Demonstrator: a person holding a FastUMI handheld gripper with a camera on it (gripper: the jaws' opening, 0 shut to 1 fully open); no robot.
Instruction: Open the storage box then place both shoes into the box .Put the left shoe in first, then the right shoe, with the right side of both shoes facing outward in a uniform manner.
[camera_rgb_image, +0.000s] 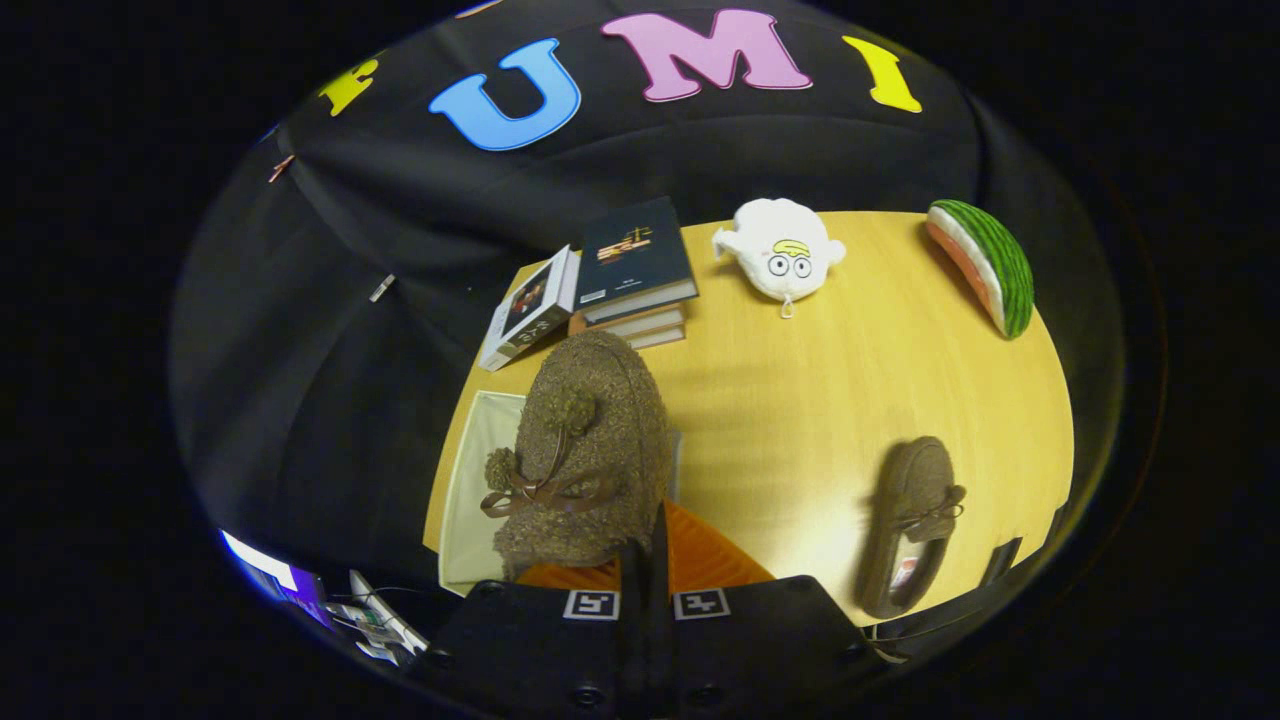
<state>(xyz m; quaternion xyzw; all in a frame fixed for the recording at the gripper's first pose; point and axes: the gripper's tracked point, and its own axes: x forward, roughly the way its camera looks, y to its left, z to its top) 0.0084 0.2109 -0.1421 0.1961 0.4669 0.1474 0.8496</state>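
Note:
A fuzzy brown shoe (590, 450) with pompoms and a brown bow hangs just ahead of my gripper (648, 560), toe pointing away. My fingers are closed on its heel edge. The shoe is held above the pale storage box (478, 490), whose open top shows beside and under it at the table's left edge. A second brown shoe (910, 525) of the same kind lies flat on the wooden table (830, 400) off to the right of my fingers, opening toward me.
A stack of books (635, 270) and a small boxed book (530, 310) sit beyond the box. A white plush toy (782, 250) and a watermelon-slice toy (985, 260) lie at the table's far side. Cables and a lit screen (300, 590) are below left.

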